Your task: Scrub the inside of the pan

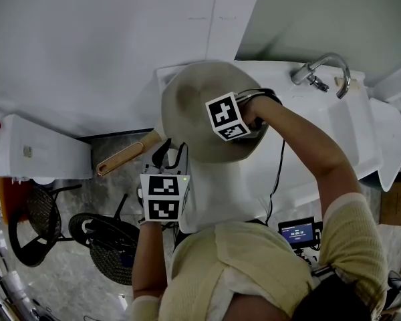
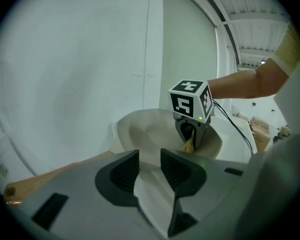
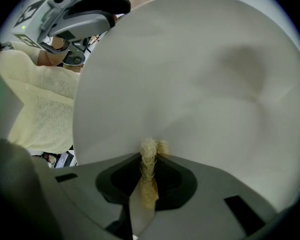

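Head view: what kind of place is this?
Probably a washing-up corner of a workroom: a white sink with a faucet, a pan with a wooden handle, and black chairs on the floor.

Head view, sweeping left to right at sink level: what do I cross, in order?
white box → wooden handle → pan → faucet
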Motion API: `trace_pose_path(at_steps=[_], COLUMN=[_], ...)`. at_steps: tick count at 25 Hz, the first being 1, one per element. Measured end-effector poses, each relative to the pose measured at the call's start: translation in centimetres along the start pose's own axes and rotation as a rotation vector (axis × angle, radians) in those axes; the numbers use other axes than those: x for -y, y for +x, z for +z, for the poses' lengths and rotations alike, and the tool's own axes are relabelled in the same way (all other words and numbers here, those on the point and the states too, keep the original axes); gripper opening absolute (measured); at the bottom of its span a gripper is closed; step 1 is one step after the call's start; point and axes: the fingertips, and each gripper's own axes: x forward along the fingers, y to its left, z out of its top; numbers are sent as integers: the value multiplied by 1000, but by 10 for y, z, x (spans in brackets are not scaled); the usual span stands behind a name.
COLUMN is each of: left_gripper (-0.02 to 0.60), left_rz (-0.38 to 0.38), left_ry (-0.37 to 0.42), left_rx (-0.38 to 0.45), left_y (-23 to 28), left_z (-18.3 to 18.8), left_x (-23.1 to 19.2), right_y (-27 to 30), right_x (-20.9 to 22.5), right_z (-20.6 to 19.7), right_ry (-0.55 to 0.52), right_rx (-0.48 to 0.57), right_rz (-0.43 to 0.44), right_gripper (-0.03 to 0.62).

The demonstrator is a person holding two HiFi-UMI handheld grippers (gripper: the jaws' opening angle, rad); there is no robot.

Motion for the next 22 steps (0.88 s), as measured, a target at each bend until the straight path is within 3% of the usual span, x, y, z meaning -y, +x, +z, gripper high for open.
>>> trace_pose_path(at_steps=[12,22], left_gripper=[183,183], left_rz=[-2,0], left_ry=[-16,-15], left_rx=[13,19], left_y=[-2,-2], left_z=[1,0], left_x=[-1,-1], right_y=[-10,-32], right_x=[36,88], right_z=[-23,-26], right_ry=[51,61], right_rx=[-74,-51], right_rz=[-219,-516], right_gripper=[78,78])
